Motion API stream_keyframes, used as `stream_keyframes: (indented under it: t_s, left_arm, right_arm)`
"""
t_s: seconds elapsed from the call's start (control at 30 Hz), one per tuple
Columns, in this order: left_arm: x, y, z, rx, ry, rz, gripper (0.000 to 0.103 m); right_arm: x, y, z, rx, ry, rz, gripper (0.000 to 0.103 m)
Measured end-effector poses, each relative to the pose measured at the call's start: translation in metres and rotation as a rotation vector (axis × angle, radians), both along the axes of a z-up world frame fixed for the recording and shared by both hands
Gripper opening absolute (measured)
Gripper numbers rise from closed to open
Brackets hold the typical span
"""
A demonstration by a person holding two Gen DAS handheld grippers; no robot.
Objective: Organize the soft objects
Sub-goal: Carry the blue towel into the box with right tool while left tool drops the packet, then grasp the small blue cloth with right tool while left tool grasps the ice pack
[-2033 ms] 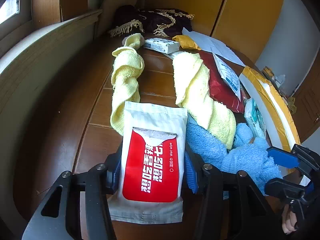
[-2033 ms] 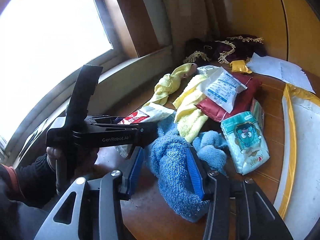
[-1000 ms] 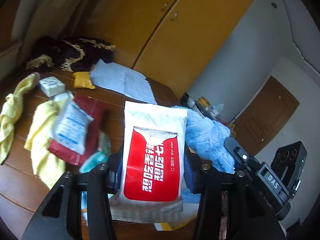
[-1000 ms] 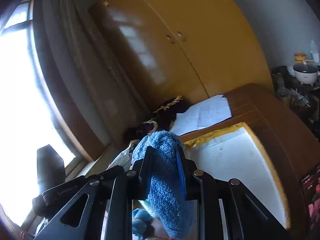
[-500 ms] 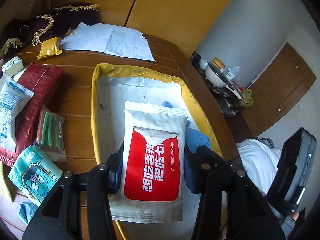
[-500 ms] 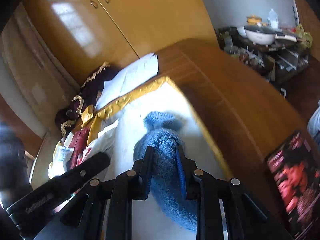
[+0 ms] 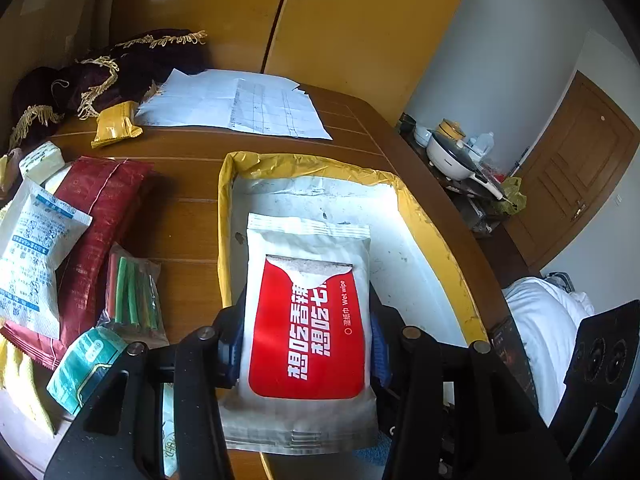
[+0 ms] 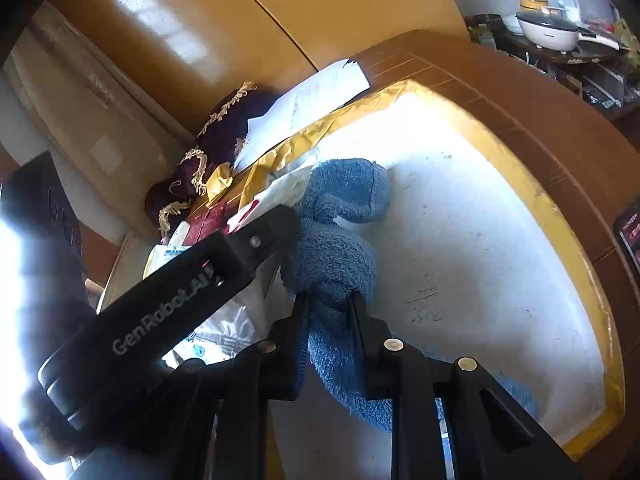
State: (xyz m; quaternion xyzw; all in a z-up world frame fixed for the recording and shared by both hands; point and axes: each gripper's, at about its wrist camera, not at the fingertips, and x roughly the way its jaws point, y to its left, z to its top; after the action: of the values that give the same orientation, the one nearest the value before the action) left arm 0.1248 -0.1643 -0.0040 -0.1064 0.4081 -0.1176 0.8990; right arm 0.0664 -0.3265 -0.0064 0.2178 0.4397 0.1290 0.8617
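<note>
While both loads hang over the white tray (image 7: 420, 208) with its yellow rim, the sound move is to lower each until it rests on the floor, then release, keeping the two apart; left gripper (image 7: 306, 344) pinches a wet-wipe pack (image 7: 308, 320), red panel up, flat and slightly crumpled, above the tray's near end; right gripper (image 8: 328, 320) is clamped on a blue towel (image 8: 340, 216), bunched and drooping, its far end seemingly touching the tray floor
</note>
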Motion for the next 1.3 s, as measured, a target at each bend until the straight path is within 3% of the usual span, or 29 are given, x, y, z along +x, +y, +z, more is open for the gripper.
stream_keyframes:
  t_s: [0.17, 0.27, 0.43, 0.53, 0.6, 0.67, 0.73, 0.83, 0.97, 1.1, 1.2, 1.3]
  left_arm:
    - [0.000, 0.003, 0.002, -0.027, 0.018, -0.014, 0.046]
    - [-0.004, 0.000, 0.007, -0.082, 0.049, -0.044, 0.046]
    - [-0.007, -0.017, 0.011, -0.078, 0.065, -0.065, 0.046]
    - [0.000, -0.022, 0.000, -0.064, 0.104, -0.058, 0.046]
    - [0.005, -0.019, -0.006, -0.095, 0.137, -0.055, 0.047]
    - [0.007, -0.013, -0.007, -0.143, 0.151, -0.055, 0.050]
    - [0.007, -0.011, -0.004, -0.154, 0.140, -0.055, 0.067]
    - [0.004, -0.007, -0.001, -0.160, 0.127, -0.047, 0.070]
    - [-0.001, 0.003, 0.004, -0.227, 0.157, -0.060, 0.070]
    - [-0.020, 0.028, 0.023, -0.279, 0.089, -0.073, 0.071]
    - [-0.035, 0.066, 0.032, -0.285, 0.044, -0.008, 0.075]
    - [-0.050, 0.108, 0.030, -0.253, 0.024, 0.083, 0.075]
  right_arm:
    - [-0.005, -0.001, 0.003, 0.017, -0.019, -0.017, 0.019]
    - [-0.012, -0.017, 0.015, 0.023, -0.072, -0.073, 0.018]
    - [-0.019, -0.040, 0.029, 0.010, -0.142, -0.160, 0.013]
    - [-0.016, -0.044, 0.026, -0.013, -0.130, -0.183, 0.011]
    - [-0.013, -0.048, 0.021, -0.004, -0.112, -0.178, 0.011]
    - [-0.012, -0.051, 0.018, 0.005, -0.099, -0.182, 0.013]
    - [-0.013, -0.053, 0.017, 0.020, -0.101, -0.183, 0.015]
    - [-0.016, -0.051, 0.019, 0.026, -0.115, -0.182, 0.016]
    - [-0.020, -0.050, 0.024, 0.035, -0.143, -0.183, 0.022]
    - [-0.027, -0.043, 0.035, 0.053, -0.195, -0.155, 0.032]
    - [-0.037, -0.026, 0.045, 0.050, -0.260, -0.089, 0.052]
    - [-0.045, 0.001, 0.052, 0.044, -0.316, 0.025, 0.056]
